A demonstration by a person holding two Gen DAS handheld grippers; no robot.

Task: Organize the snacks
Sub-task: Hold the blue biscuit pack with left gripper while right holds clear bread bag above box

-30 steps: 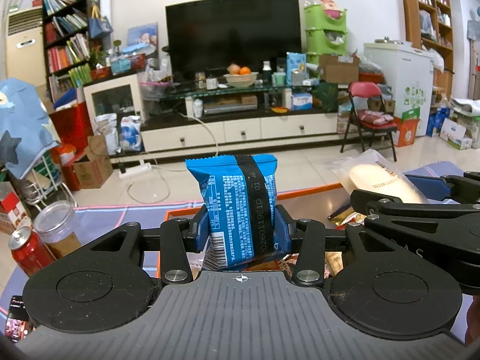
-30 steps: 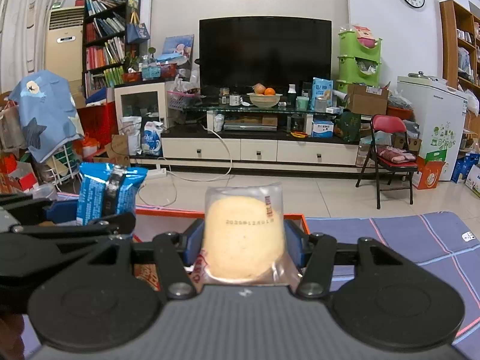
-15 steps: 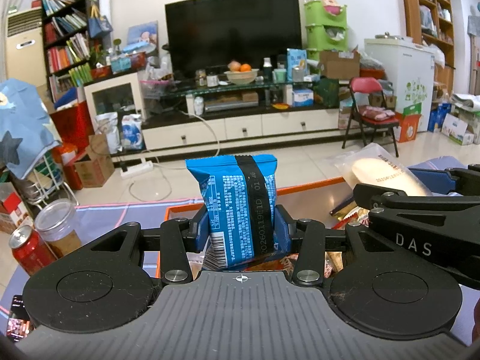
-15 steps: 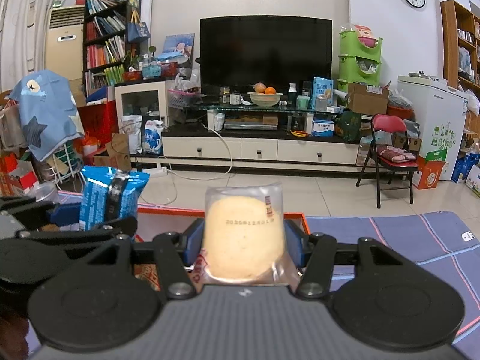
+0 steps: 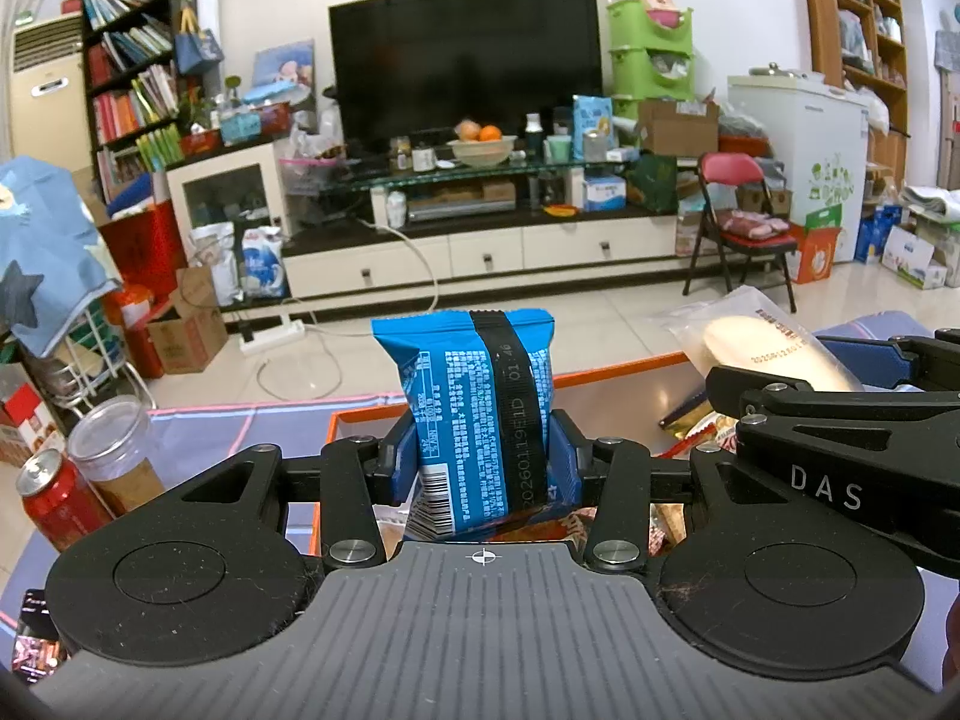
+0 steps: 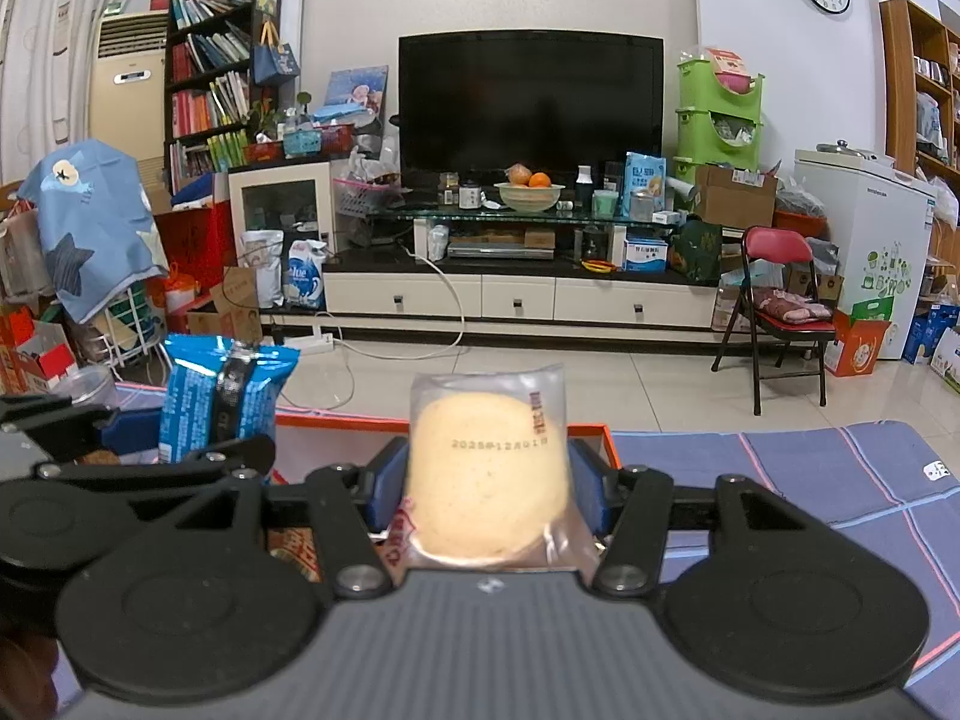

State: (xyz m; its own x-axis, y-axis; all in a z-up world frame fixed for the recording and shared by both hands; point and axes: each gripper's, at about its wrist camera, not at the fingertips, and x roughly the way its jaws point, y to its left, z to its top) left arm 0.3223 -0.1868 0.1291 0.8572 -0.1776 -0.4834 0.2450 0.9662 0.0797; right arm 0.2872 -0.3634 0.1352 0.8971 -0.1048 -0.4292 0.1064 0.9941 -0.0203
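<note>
Above the orange box, the left gripper pinched a blue snack packet and the right gripper clamped a clear-wrapped cake, apparently lifted clear for sorting

Table with blue checked cloth. Orange box sits on it, under both tongs. Red can and clear jar left of tongs.
</note>
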